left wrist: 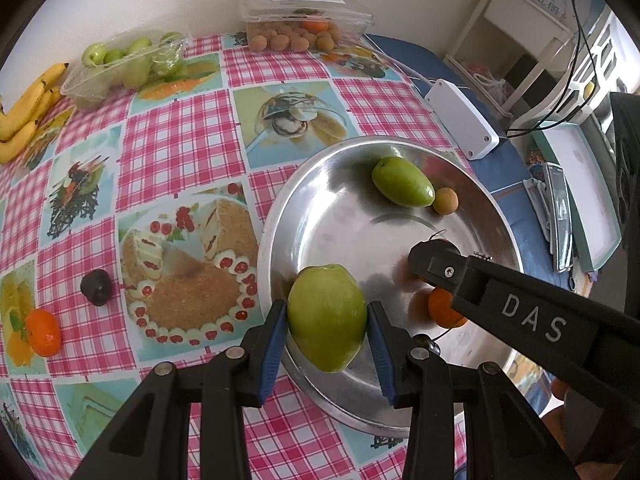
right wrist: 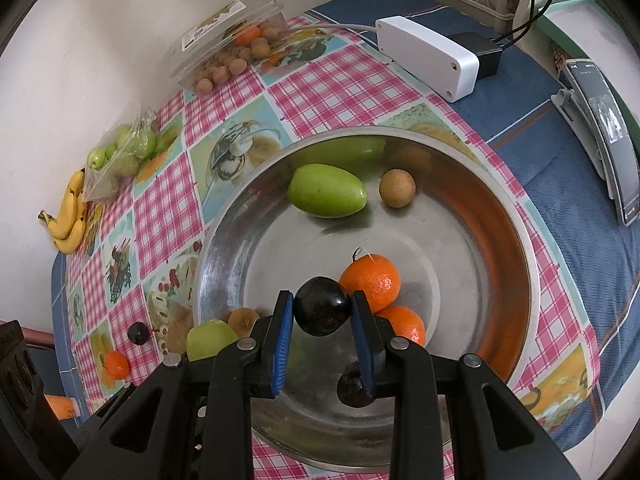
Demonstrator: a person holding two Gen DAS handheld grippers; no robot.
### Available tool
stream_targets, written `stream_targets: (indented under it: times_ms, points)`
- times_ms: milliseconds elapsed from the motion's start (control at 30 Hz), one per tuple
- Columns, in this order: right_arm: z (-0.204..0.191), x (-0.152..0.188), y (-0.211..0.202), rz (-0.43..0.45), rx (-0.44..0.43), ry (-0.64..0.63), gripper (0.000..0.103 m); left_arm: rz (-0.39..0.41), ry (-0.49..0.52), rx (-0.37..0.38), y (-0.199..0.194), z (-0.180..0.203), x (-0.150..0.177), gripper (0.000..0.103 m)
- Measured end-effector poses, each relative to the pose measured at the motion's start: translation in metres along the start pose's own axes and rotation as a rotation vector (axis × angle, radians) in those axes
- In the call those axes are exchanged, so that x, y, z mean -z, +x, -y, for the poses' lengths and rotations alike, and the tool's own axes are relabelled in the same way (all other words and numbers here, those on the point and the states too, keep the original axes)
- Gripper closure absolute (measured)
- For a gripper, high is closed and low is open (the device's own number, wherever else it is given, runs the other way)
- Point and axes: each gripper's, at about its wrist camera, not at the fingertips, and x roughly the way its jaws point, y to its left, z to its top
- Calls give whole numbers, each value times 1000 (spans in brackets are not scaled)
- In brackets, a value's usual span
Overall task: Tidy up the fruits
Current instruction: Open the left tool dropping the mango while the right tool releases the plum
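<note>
While both grippers hang over the round steel basin (right wrist: 532,280), each is closed on a fruit. Left gripper (left wrist: 327,322): jaws clamp a large green oval fruit (left wrist: 326,316) at the near rim. Right gripper (right wrist: 322,314): jaws nearly shut on a dark glossy plum (right wrist: 321,306). Already inside: another green fruit (right wrist: 327,196), a tan longan (right wrist: 397,188), two tangerines (right wrist: 372,280). Left on the checked desk (left wrist: 180,152): one tangerine (left wrist: 45,332), one dark plum (left wrist: 96,287). Judged over halfway.
</note>
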Motion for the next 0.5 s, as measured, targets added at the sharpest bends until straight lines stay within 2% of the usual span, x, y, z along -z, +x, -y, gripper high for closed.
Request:
stream_targets:
  times_ms: [500]
  points:
    - [-5, 1, 4, -24, -10, -25, 72, -12, 3, 9, 4, 0, 0, 60]
